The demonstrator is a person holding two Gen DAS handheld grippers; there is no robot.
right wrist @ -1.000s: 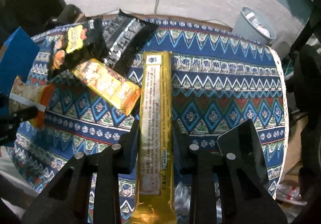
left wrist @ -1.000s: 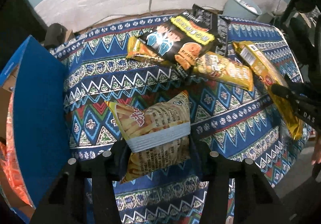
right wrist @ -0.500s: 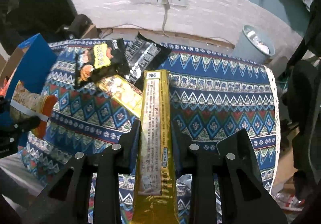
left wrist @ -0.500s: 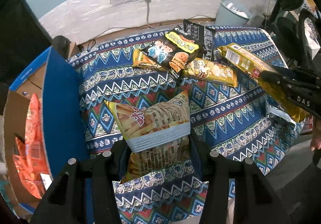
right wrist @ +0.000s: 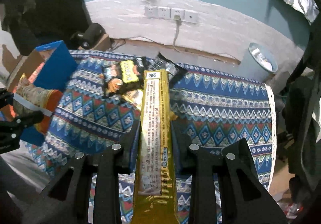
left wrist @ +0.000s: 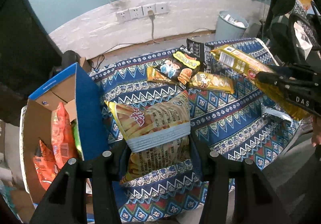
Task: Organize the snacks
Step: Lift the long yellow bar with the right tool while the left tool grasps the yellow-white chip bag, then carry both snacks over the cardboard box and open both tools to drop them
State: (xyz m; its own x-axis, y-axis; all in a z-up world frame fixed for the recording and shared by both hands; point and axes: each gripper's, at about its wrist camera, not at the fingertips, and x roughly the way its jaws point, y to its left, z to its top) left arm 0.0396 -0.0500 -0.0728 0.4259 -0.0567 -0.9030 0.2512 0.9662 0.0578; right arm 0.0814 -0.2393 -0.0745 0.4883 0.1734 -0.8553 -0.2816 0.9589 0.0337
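My left gripper (left wrist: pixel 158 143) is shut on a yellow fries snack bag (left wrist: pixel 152 121), held above the patterned tablecloth (left wrist: pixel 220 123). My right gripper (right wrist: pixel 155 129) is shut on a long gold snack pack (right wrist: pixel 155 123), also lifted above the table; it shows in the left wrist view (left wrist: pixel 240 63) too. A blue cardboard box (left wrist: pixel 88 107) stands open at the left with orange snack bags (left wrist: pixel 60 135) inside. A black snack bag (left wrist: pixel 178 67) and a gold snack pack (left wrist: pixel 212 82) lie at the table's far side.
A second black pack (left wrist: pixel 195 47) lies behind the black bag. A grey waste bin (left wrist: pixel 230 25) stands on the floor beyond the table. Wall sockets (left wrist: pixel 142 11) with a cable are behind. A chair with dark clothes (left wrist: pixel 284 3) is at right.
Both grippers have risen and pulled back from the table with their packs still held. The blue box's inside with orange bags has come into the left wrist view.
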